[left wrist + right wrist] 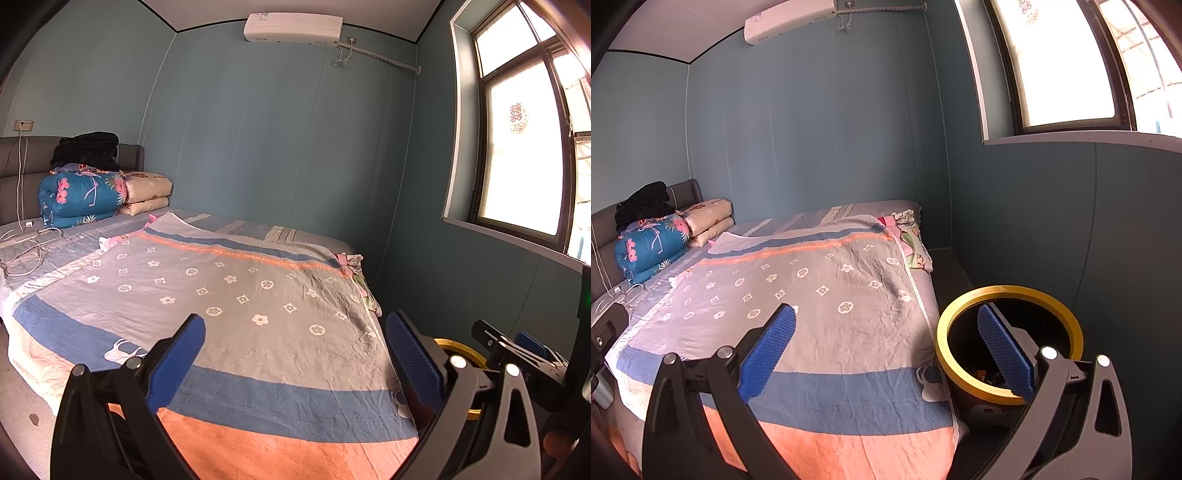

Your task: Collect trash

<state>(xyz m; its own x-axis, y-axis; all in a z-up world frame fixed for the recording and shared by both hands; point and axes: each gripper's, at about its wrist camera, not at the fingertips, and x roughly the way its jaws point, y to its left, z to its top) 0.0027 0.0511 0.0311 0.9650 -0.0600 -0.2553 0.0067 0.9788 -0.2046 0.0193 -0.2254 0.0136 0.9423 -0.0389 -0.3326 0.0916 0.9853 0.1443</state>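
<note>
Black trash bin (1010, 387), gold rim, beside bed (820, 295); small debris inside.

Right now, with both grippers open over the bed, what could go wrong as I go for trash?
1. The bin stands tight against the bed edge under the right gripper; a low swing could tip it, and it seems to hold some litter already.
2. The white scrap lies close to the charger cable; the left gripper might snag the cable.
3. The loose bedsheet could get pinched instead of trash.
</note>
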